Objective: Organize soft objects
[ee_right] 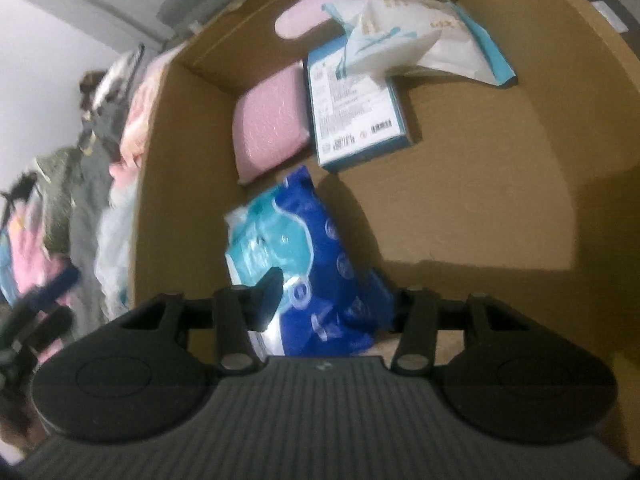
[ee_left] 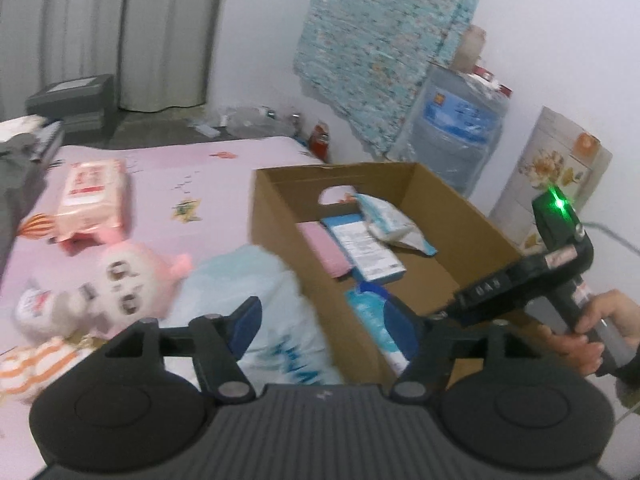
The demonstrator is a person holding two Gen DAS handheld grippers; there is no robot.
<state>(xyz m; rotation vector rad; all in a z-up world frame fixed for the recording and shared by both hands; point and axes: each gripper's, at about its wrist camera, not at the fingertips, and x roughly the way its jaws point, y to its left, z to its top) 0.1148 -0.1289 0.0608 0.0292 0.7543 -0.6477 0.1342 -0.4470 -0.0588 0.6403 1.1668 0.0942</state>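
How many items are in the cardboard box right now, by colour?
Pink: 1, the pink pad.
Blue: 2, the flat blue box and the dark blue pack between the right gripper's fingers.
White: 1, the white pack.
Total: 4 in the cardboard box.

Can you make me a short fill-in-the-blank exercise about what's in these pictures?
1. The blue tissue pack lies between the right gripper's fingers inside the cardboard ____.
2. Beside the pink sponge lies a flat blue ____.
3. The pink plush toy lies on the ____, outside the carton.

Answers: box; carton; bed
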